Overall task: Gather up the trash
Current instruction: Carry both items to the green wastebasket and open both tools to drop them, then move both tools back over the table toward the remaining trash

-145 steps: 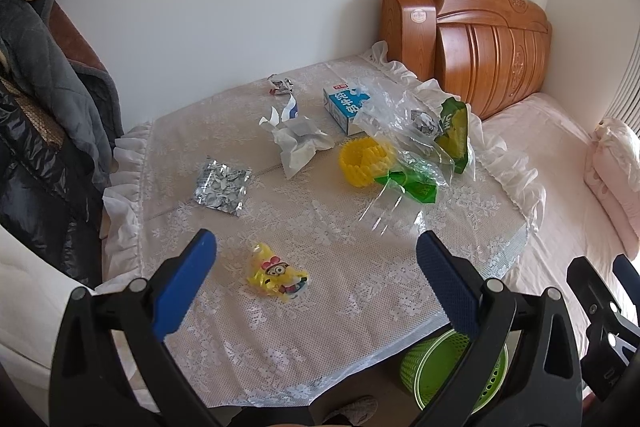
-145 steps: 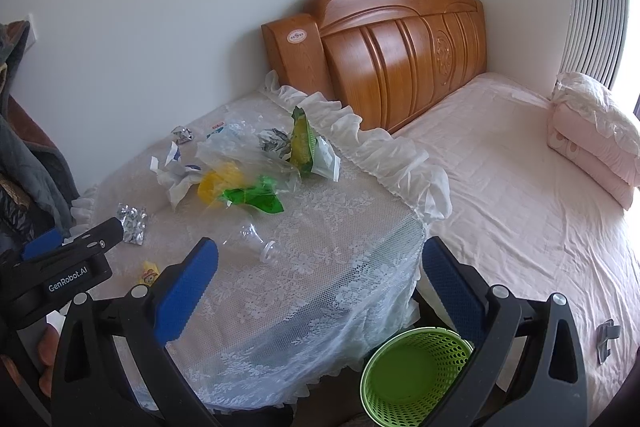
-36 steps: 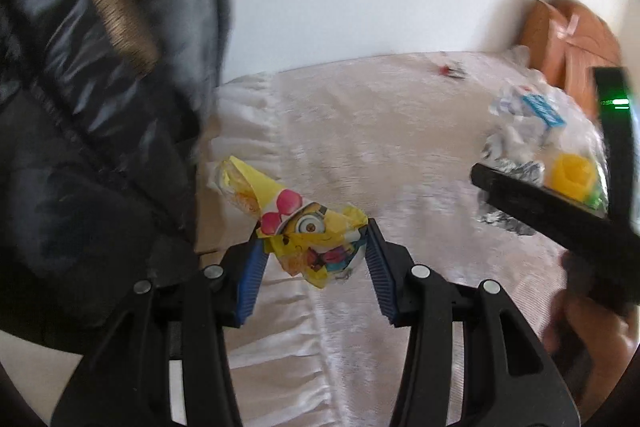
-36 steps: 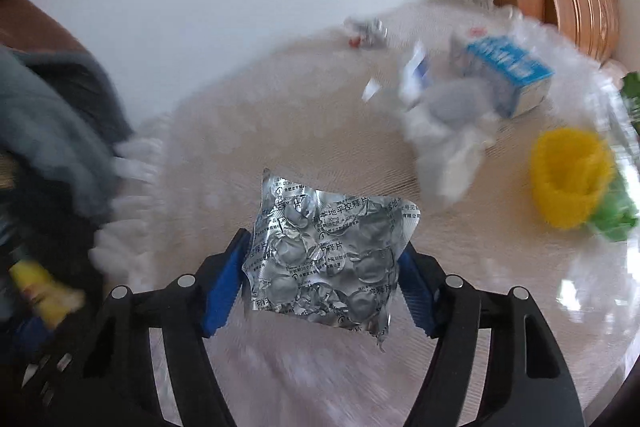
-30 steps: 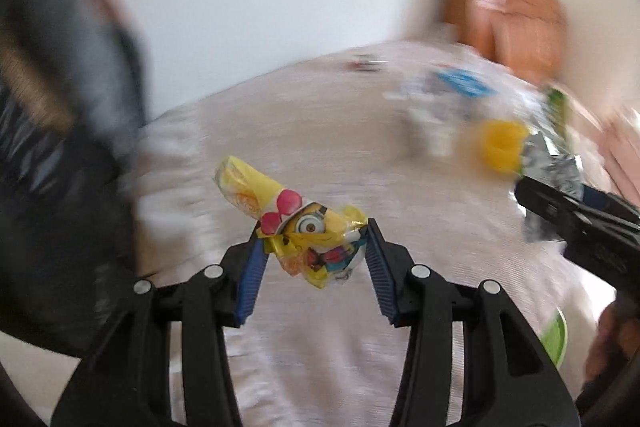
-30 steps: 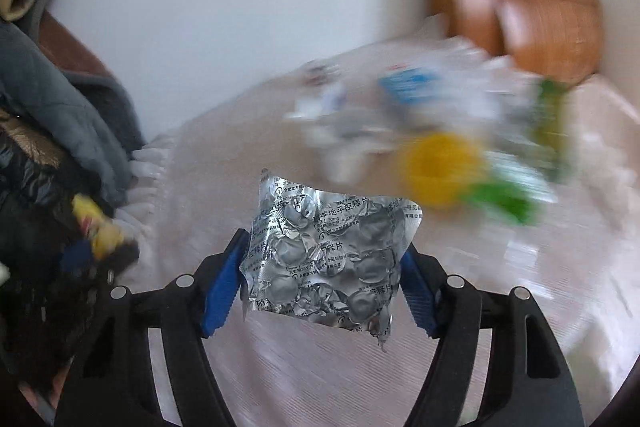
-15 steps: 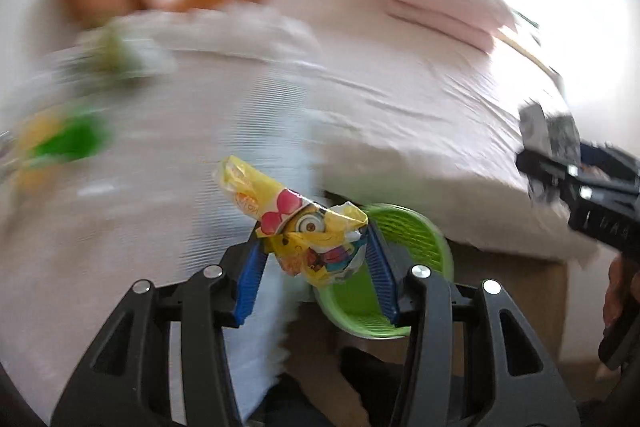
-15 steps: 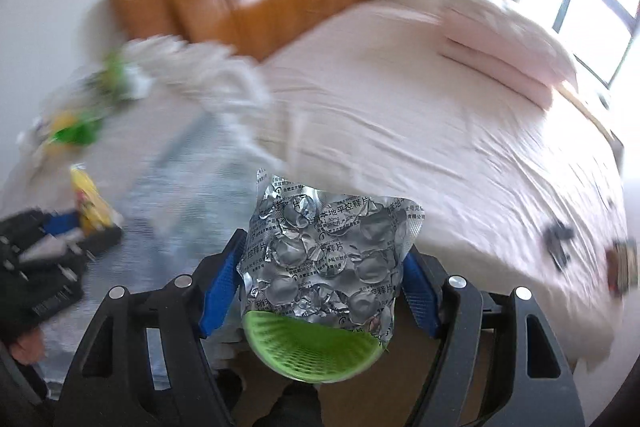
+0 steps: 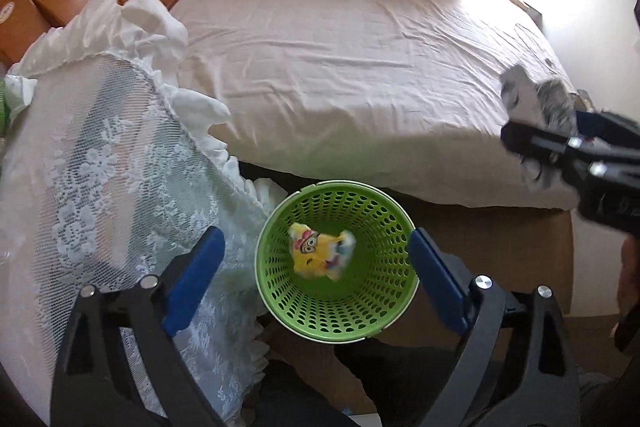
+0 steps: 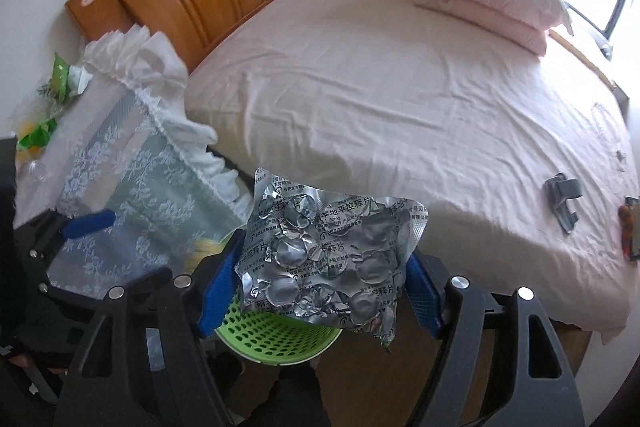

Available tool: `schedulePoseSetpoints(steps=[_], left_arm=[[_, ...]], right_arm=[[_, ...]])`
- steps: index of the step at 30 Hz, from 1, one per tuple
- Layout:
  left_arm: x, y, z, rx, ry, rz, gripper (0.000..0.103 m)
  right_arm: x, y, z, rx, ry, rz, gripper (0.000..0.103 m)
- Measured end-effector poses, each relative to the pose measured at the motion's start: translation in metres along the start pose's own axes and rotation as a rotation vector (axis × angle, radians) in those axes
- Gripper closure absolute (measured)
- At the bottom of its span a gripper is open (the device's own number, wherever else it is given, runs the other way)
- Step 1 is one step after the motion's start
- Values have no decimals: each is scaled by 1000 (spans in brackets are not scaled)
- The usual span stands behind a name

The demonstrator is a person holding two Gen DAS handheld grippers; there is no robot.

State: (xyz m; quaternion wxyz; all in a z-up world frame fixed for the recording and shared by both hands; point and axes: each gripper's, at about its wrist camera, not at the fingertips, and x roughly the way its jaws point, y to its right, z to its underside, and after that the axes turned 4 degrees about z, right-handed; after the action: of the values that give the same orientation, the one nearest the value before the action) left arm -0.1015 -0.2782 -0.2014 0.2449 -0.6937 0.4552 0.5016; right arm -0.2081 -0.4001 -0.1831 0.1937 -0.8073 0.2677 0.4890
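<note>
Left gripper (image 9: 316, 261) is pointing down over the green basket (image 9: 384, 311), jaws opening wide with nothing between them. The yellow cartoon wrapper (image 9: 320, 257) is sitting inside the basket mouth, slightly blurred, so probably dropping; it looks light, crinkly and soft, likely to flutter rather than fall straight.

Right gripper (image 10: 320, 275) is clenching the silver blister sheet (image 10: 328, 259) by its two side edges, jaws barely easing apart, pads still pressing on it. The sheet is standing upright between the fingers, its lower edge hanging above the basket rim at 6 o'clock in the right wrist view. It reads as thin foil: featherlight, semi-stiff, dented, prone to buckling under a hard pinch. The edge grip seems fine; the middle bubbles would crush.

More trash, including a green packet (image 10: 60, 79), is lying on the lace-covered table (image 10: 120, 163) at 9 o'clock. The bed (image 10: 400, 87) is filling the 12 to 3 o'clock side.
</note>
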Motion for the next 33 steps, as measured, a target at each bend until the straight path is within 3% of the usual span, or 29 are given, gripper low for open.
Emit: schedulePoseSetpoints(steps=[5,11,17,19,21,26,33], left_arm=[[-5,-9,-2,-53,1,18,13],[-11,-7,-3,-50,13,18,13],[-42,-19,-2,-102,61,16,8],[-59,-25,0,-125,94,10,8],[-75,-33,3,-159,122,-34,8],[-110,-61,13,-256,188,-142,8],[-170,-123,44,-422,271,-271,8]], right_arm=[[9,-6,1,-30,-15,-34,29],[14,-12,3,-53,-26,-58,29],[37,-38,11,-123,-73,-98,28],[50,-50,14,-149,-101,-118,18],[59,-61,14,-164,-117,-115,8],[58,-81,0,-167,-125,-126,5],[-1,-95,-43,-143,0,-167,2]])
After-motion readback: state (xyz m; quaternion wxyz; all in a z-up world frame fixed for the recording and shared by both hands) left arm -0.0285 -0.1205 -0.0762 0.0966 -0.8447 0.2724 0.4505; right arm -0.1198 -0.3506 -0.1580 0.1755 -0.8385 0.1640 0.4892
